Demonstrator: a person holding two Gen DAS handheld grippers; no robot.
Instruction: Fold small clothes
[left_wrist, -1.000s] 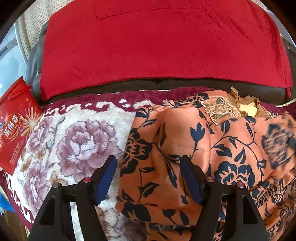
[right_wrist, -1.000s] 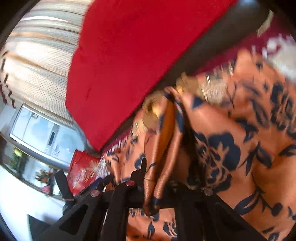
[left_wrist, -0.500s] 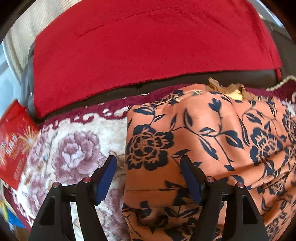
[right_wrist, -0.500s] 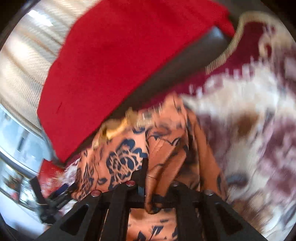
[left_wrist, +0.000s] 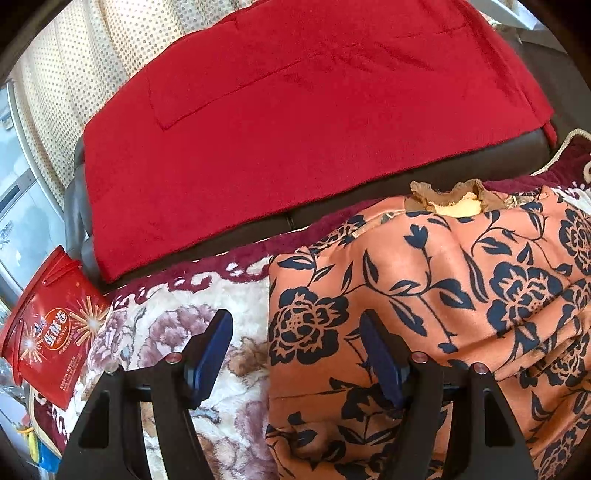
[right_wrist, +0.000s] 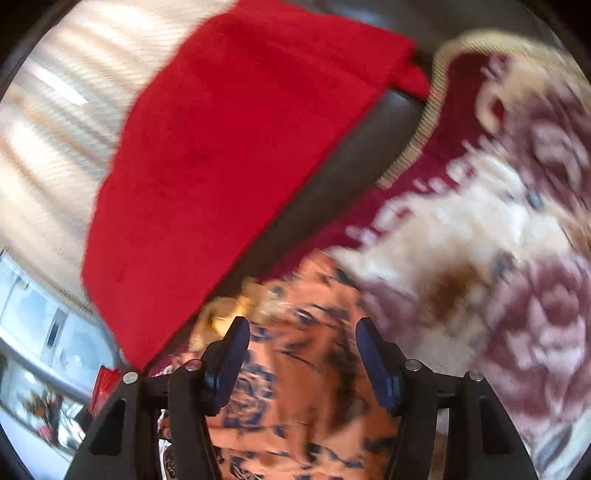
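An orange garment with dark blue flowers (left_wrist: 424, 295) lies folded on a floral blanket (left_wrist: 177, 332); its gold-trimmed collar (left_wrist: 450, 199) points toward the sofa back. My left gripper (left_wrist: 295, 339) is open and empty, straddling the garment's left edge just above it. In the blurred right wrist view the same garment (right_wrist: 295, 387) lies under my right gripper (right_wrist: 301, 347), which is open and holds nothing.
A red cloth (left_wrist: 295, 129) drapes the dark sofa back (left_wrist: 443, 173) behind the blanket. A red snack bag (left_wrist: 51, 332) lies at the blanket's left edge. Curtains (left_wrist: 66, 74) and a window are at far left. The blanket (right_wrist: 498, 258) extends right of the garment.
My right gripper held a fold of the garment, carried it over, and has now opened and let it go. The garment now lies flatter. The left gripper stayed open.
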